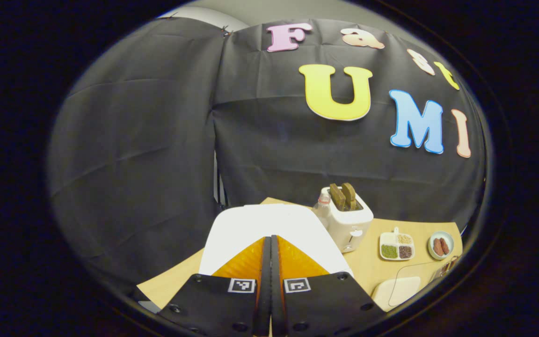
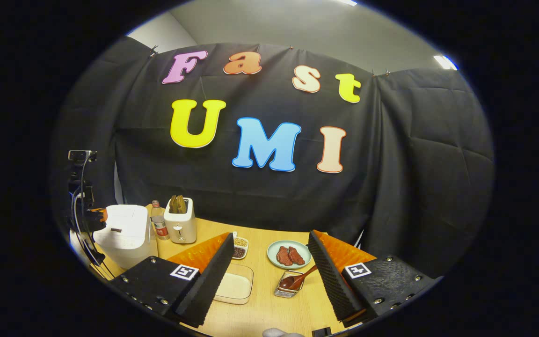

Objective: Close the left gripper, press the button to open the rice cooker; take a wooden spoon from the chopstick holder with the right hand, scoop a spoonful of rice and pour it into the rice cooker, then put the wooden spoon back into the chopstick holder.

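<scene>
The white rice cooker (image 1: 255, 224) sits right under my left gripper (image 1: 270, 239), its lid down. The left gripper is shut, its fingers pressed together and pointing over the lid. In the right gripper view the rice cooker (image 2: 122, 234) stands at the table's left end. My right gripper (image 2: 270, 238) hangs open above the table with nothing between its fingers. Below and ahead of it a wooden spoon (image 2: 299, 279) leans in a small wire chopstick holder (image 2: 284, 291). A clear container of white rice (image 2: 234, 285) lies to the holder's left, beside my right gripper's left finger.
A toaster with bread (image 2: 180, 223) and a bottle (image 2: 159, 227) stand right of the cooker. A divided dish of beans (image 2: 240, 247) and a plate of sausages (image 2: 288, 255) lie mid-table. A camera on a stand (image 2: 80, 155) with cables rises at the far left.
</scene>
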A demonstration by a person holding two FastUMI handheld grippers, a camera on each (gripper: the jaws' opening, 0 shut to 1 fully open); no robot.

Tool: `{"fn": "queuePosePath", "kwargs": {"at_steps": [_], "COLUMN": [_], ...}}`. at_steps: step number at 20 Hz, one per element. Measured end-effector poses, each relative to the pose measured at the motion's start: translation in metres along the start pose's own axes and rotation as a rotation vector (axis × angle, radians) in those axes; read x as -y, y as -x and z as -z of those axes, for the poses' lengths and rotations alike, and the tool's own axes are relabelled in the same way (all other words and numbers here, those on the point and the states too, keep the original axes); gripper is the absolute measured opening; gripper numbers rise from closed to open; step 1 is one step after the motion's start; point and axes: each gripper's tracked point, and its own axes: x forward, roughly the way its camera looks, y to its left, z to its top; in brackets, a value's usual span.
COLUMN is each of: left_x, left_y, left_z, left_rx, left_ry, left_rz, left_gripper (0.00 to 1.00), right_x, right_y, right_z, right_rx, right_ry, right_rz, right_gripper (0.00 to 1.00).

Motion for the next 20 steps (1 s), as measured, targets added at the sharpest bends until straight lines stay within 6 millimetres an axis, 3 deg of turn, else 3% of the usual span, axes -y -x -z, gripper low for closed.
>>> {"fn": "queuePosePath", "kwargs": {"at_steps": [6, 9, 20], "left_x": [-0.003, -0.004, -0.003], "left_y": [-0.023, -0.025, -0.023], "left_z": [0.033, 0.049, 0.056], "left_rx": [-0.095, -0.151, -0.194], "left_ry": [0.021, 0.018, 0.014], "left_rz": [0.011, 0.005, 0.029], "left_gripper": [0.08, 0.08, 0.09], "right_x": [-0.006, -0.007, -0.021], "right_y": [-0.006, -0.008, -0.009], "right_z": [0.018, 0.016, 0.026], "right_rx": [-0.052, -0.05, -0.077], "right_ry": [0.007, -0.005, -0.02], "right_rz": [-0.014, -0.016, -0.042], "right_gripper": [0.98, 0.98, 0.98]}}
